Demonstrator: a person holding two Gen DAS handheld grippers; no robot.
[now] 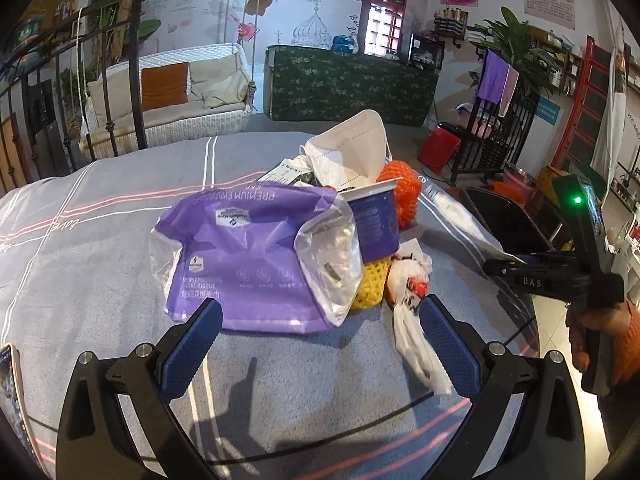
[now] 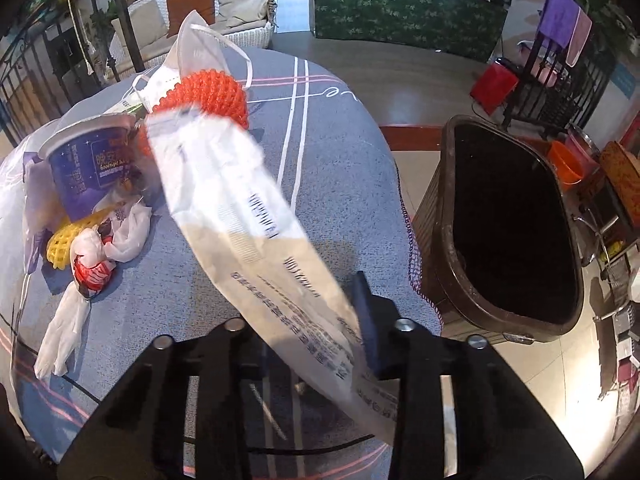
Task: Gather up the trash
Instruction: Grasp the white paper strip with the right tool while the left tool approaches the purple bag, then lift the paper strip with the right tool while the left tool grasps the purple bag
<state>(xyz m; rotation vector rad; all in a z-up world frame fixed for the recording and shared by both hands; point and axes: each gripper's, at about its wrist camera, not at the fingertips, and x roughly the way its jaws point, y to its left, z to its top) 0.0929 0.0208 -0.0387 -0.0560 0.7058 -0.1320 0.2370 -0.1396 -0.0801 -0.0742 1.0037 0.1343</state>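
Table under its grey striped cloth carries the trash heap at my far left, and the dark bin stands open just off the right edge. I keep my right gripper clamped on the near end of the long white wrapper; its far end trails near the orange foam net. I think lifting first, then swinging right over the bin before letting go, works best. My left gripper hangs wide open and empty by the purple tissue pack

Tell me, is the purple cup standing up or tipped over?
Tipped. The purple cup leans on the trash pile, white rim tilted sideways.
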